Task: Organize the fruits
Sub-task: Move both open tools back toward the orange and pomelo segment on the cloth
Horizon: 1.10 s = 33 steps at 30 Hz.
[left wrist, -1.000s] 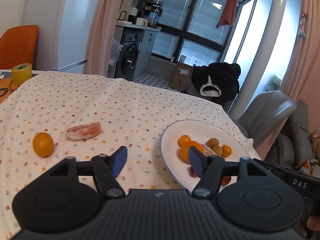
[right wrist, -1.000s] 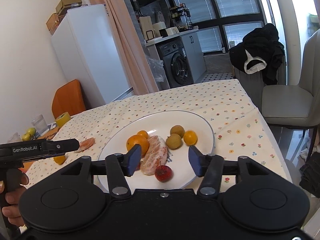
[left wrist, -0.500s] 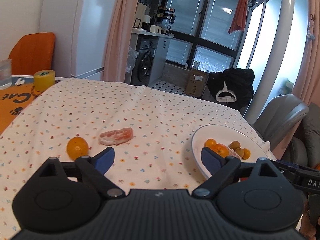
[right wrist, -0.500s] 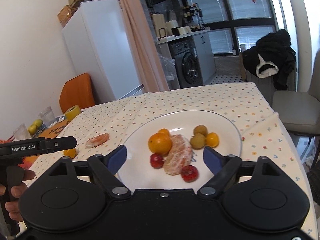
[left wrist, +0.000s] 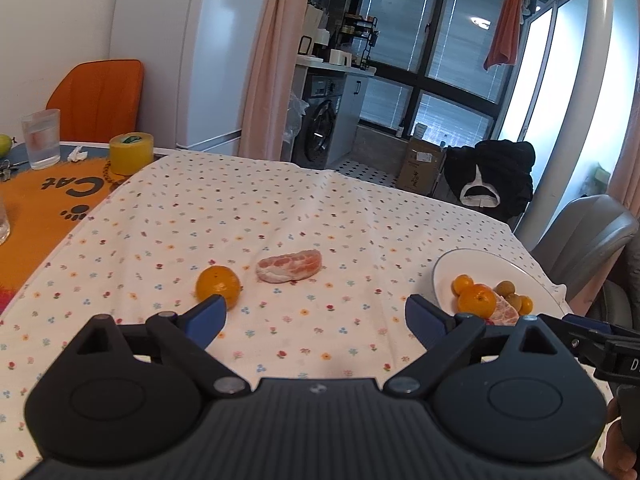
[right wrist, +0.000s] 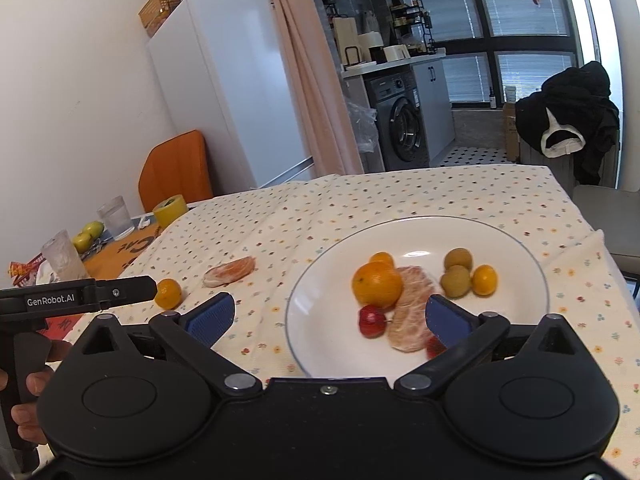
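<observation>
Left gripper (left wrist: 314, 320): I hold it above the cloth (left wrist: 240, 216) with jaws wide apart and nothing between them. Right gripper (right wrist: 327, 320): likewise spread and empty, poised over the near rim of the plate (right wrist: 528, 264).

Fruit not yet gathered: two pieces lie on the cloth ahead of my left tool. The orange (left wrist: 218, 286) sits just beyond the left fingertip, slightly outside the jaw gap. The peeled segment (left wrist: 289, 267) lies a little farther forward and nearly on the tool's centre line; its long axis runs across my line of approach, almost parallel to the line joining the two pads, tilted up a little at its right end.

Plate contents: a larger orange (right wrist: 377, 284), a peeled piece (right wrist: 412, 316), small yellow-green and orange fruits, and red ones near the right tool.

Judgement: the left tool is clearly the nearer to both loose pieces; from the right tool they lie well off to the left, past the plate. To grip the segment across its short width, I would likely need to turn the left tool before closing.
</observation>
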### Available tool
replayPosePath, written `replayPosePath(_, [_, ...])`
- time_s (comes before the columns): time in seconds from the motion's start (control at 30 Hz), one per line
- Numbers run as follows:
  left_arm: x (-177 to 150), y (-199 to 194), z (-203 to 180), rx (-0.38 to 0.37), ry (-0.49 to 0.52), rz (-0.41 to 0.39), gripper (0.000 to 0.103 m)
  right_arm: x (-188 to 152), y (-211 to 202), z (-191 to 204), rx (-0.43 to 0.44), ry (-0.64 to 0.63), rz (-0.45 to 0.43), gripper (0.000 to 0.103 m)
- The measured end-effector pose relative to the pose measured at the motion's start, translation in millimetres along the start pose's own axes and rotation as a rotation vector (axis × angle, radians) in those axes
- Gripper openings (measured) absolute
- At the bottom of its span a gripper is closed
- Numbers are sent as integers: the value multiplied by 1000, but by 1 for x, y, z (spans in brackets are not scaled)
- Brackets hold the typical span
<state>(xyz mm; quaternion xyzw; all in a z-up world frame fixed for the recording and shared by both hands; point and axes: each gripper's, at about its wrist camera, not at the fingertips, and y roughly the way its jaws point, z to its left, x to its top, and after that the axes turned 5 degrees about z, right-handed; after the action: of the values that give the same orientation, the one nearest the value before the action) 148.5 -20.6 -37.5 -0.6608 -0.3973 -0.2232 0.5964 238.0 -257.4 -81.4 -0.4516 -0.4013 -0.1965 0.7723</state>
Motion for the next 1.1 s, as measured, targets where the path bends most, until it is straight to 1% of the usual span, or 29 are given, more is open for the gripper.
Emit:
replayPosePath(0.23, [1,-8,16,-2,-14,0,95,1,8,15,7,-18,17,103])
replayPosePath(0.63, [2,-19,46,43,-51,-40,95,4,19,39,31,-52,31,103])
replayPosePath(1.0, [1,-14,61,57,-67,-49,95,9,33,54,52,-75,48,103])
replayPosePath(1.1, [1,-13,61,59,-58,-54,95,11,39,58,59,-82,55,103])
